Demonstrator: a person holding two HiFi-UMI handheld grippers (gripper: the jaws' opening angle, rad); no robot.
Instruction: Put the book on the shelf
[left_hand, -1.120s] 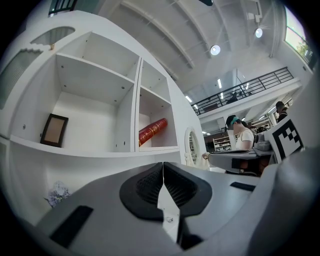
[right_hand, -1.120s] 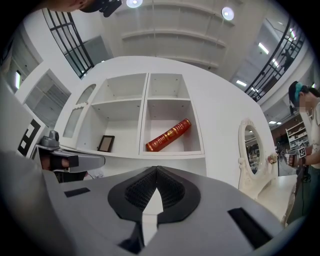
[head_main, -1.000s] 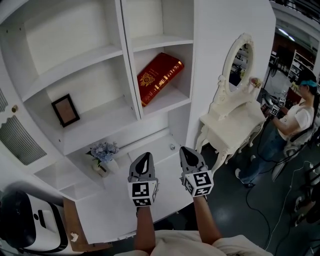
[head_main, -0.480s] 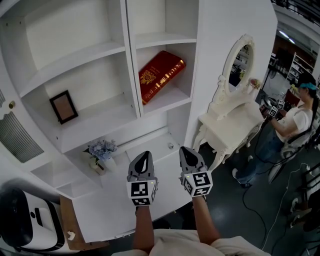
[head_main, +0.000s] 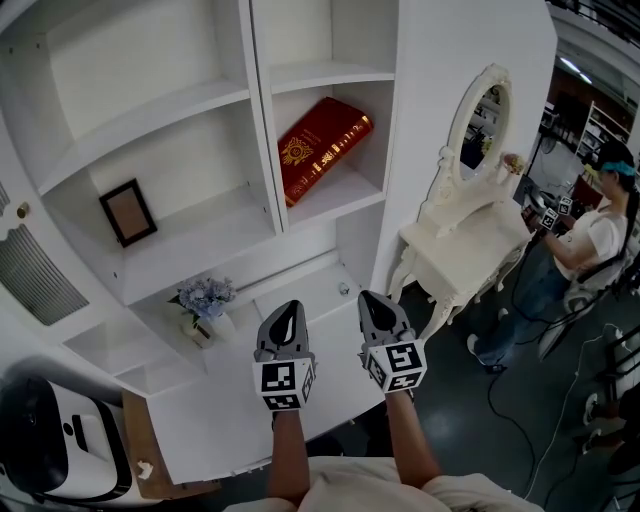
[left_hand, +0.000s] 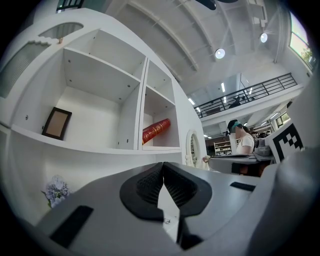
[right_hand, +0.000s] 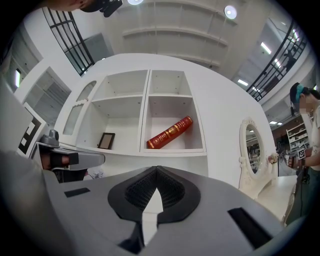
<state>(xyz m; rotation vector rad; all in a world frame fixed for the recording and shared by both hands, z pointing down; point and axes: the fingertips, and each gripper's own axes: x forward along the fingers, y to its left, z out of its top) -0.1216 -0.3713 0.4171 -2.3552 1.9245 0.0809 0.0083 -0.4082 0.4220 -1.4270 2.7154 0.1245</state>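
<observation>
Both pairs of jaws are pressed together with nothing between them. The left gripper (head_main: 286, 312) and the right gripper (head_main: 374, 304) hover side by side above the white desk (head_main: 220, 430). Beyond them the red book (head_main: 322, 148) lies tilted in the right-hand compartment of the shelf (head_main: 264, 140), its upper end toward the side wall; whether it touches there is unclear. A picture frame (head_main: 127, 212) leans in the left compartment. At lower left a black-and-white object (head_main: 60, 450) is cut off by the edge.

white shelf (head_main: 262, 120): red book (head_main: 322, 150) leaning in r compartment, pic frame (head_main: 127, 212) left.
</observation>
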